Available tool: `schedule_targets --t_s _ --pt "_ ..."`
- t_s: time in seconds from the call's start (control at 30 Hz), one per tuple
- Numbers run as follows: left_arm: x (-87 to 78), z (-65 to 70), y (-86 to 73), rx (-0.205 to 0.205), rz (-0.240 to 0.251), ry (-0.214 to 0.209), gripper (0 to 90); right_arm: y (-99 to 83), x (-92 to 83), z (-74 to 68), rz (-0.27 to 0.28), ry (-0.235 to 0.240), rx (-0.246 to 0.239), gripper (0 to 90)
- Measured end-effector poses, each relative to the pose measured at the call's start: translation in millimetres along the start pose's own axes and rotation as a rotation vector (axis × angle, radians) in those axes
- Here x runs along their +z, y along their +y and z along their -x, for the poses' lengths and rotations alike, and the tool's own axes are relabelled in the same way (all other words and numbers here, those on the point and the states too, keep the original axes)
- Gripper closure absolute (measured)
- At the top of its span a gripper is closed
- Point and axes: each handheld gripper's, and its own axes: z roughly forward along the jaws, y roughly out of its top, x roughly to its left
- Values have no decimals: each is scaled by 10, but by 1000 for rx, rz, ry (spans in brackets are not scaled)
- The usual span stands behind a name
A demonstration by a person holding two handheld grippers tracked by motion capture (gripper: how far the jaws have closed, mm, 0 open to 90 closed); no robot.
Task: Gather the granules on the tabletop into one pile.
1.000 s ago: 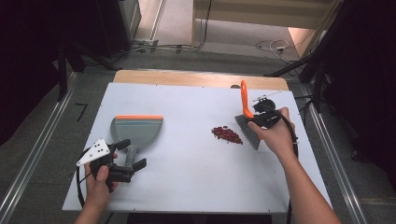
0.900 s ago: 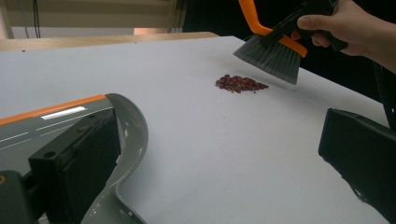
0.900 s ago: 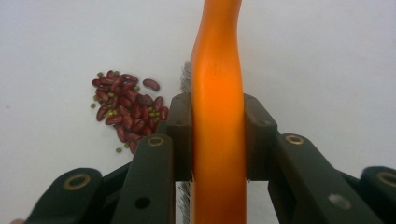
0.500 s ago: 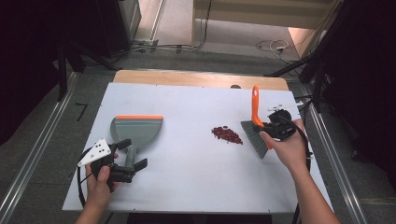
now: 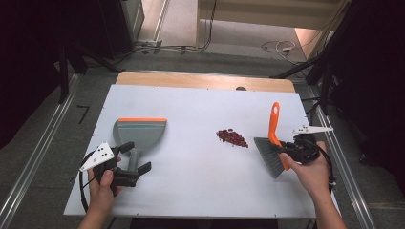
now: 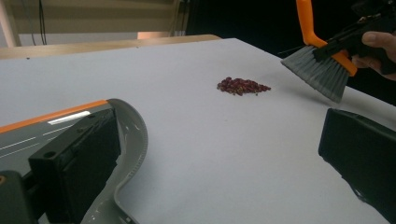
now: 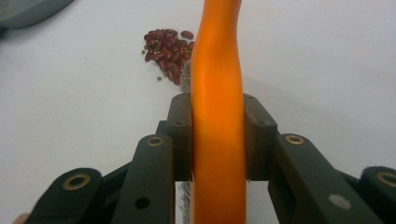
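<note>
the right gripper (image 5: 286, 151), at the right edge of the high view, has its black jaws clamped on the orange plastic handle of a small hand brush (image 5: 273, 125) with a grey bristle head (image 5: 268, 156); in the right gripper view the pads press both sides of the handle (image 7: 217, 116). the grip sits low on the handle, probably so the bristles can be steered closely. the brush hangs just right of a small heap of dark red beans (image 5: 232, 137) lying loose on the white table top (image 5: 191, 181) near the frame's centre, bristles not touching them.

the left gripper (image 5: 136, 169), lower left, has its jaws spread wide around the stem of a grey plastic dustpan with an orange lip (image 5: 140, 130), not pinching it (one jaw each side). the pan lies flat, holding nothing, mouth away from the person, well apart from the beans.
</note>
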Motion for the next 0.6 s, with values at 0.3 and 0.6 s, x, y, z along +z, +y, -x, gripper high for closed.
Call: schedule_targets --t_s 0.3,0.6 --pt "-42 6 12 25 25 15 2 -270 -164 66 68 94 -7 676" --pt "-52 3 15 19 36 20 1 -336 -213 173 103 134 30 676"
